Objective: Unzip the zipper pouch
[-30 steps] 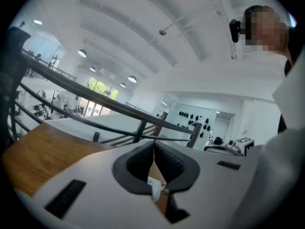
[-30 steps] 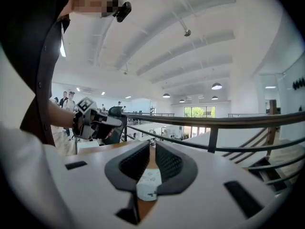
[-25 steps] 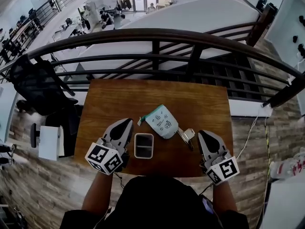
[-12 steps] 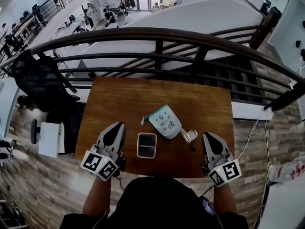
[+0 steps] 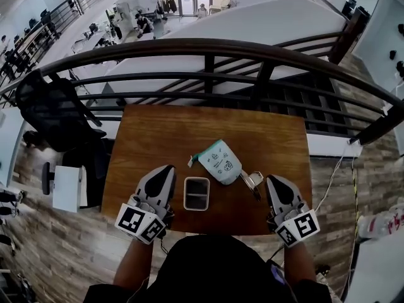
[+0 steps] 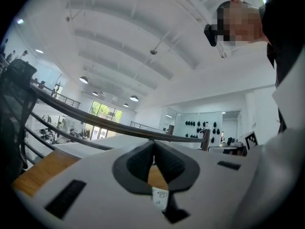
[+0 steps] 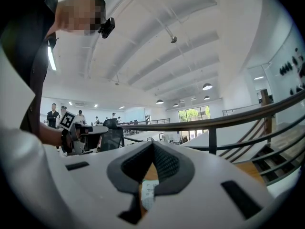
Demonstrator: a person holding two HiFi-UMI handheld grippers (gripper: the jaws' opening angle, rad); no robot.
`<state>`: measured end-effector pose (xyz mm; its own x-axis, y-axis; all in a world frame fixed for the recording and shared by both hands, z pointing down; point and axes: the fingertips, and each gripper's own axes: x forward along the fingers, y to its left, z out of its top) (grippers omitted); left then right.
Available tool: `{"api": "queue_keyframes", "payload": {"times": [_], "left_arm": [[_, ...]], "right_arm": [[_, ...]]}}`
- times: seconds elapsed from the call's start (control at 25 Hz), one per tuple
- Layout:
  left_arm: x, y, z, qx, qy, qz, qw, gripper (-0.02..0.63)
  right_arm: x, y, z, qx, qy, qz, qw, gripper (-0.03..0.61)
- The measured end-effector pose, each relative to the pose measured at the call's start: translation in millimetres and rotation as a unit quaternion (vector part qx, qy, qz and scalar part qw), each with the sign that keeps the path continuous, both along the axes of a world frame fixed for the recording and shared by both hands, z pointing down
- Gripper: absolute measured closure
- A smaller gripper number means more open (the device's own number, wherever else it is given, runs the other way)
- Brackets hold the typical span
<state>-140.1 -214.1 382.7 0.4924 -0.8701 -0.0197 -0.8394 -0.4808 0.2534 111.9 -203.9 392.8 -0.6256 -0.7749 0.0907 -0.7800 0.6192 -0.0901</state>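
Observation:
A pale zipper pouch [image 5: 219, 161] with a teal top edge lies on the wooden table [image 5: 158, 134], near its middle. My left gripper [image 5: 168, 169] hovers at the table's near left, jaws closed together with nothing between them; in the left gripper view its tips [image 6: 153, 143] meet. My right gripper [image 5: 272, 180] is at the near right, shut and empty, tips [image 7: 152, 144] touching in the right gripper view. Both point away from me, level, short of the pouch. Neither touches it.
A dark rectangular tray [image 5: 196, 193] sits between the grippers. A small metal clip [image 5: 251, 180] lies just right of the pouch, close to the right gripper. A black railing [image 5: 208, 49] runs beyond the table's far edge, with a drop behind it. A black chair [image 5: 50, 109] stands left.
The left gripper dipped toward the near edge, then came forward again. The right gripper has hardly moved. Pouch, tray and clip lie as before.

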Motion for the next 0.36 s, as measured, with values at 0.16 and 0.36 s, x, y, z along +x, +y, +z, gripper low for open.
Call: {"api": "queue_keyframes", "payload": {"times": [0.16, 0.36], "left_arm": [[-1.3, 0.4, 3.6, -0.009, 0.014, 0.0, 0.9999, 0.598], [-8.5, 0.8, 9.9, -0.016, 0.013, -0.005, 0.9998, 0.598]], "right_arm": [[0.7, 1.4, 0.2, -0.001, -0.002, 0.002, 1.0, 0.584], [0.0, 3.3, 3.6, -0.005, -0.004, 0.003, 1.0, 0.584]]}}
